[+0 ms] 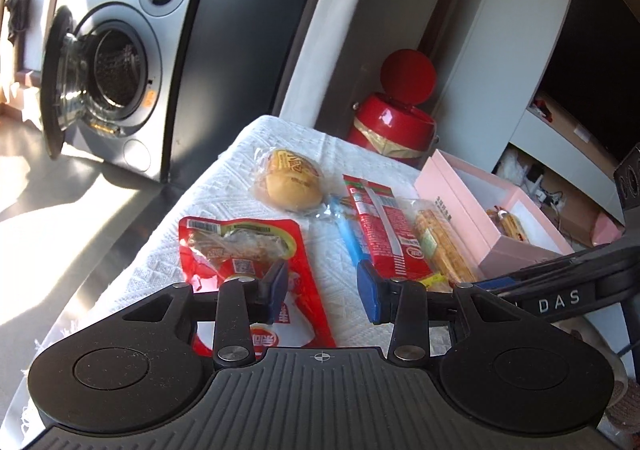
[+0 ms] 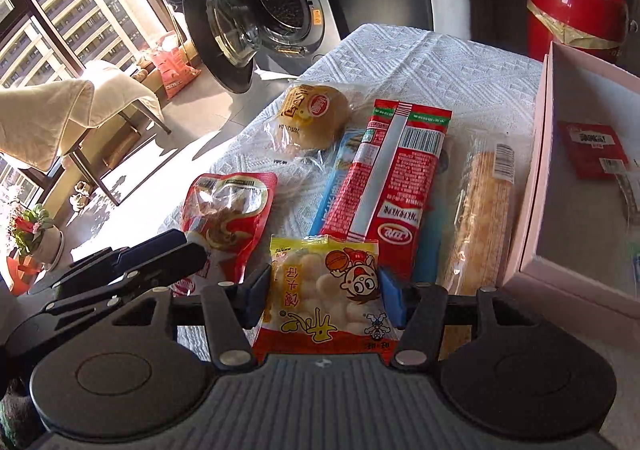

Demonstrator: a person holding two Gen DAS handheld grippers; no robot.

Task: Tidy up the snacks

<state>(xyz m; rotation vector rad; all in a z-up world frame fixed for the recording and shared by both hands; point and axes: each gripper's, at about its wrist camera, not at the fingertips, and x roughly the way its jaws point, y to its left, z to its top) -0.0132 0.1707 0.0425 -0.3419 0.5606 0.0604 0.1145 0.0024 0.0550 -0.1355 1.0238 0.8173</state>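
Gripping the yellow snack pack (image 2: 324, 294), the right tongs (image 2: 323, 290) stood nearest the pink box (image 2: 532, 186) at the table's right edge; the left tongs (image 1: 322, 286) hung released.

right gripper (image 2: 320, 296) jaws clamp yellow snack bag (image 2: 320, 294) | pink box (image 2: 536, 154) right | red packet (image 2: 394, 178) ahead

The left gripper (image 1: 323, 284) is hovering low over the desk (image 1: 224, 186) with its jaws spread wide and nothing between its blue pads (image 1: 370, 296). The right gripper (image 2: 322, 298) is reaching in alongside it, its arm showing at the right edge of the left wrist view, and its pads (image 2: 390, 300) are pressing both sides of a yellow snack bag (image 2: 322, 296).
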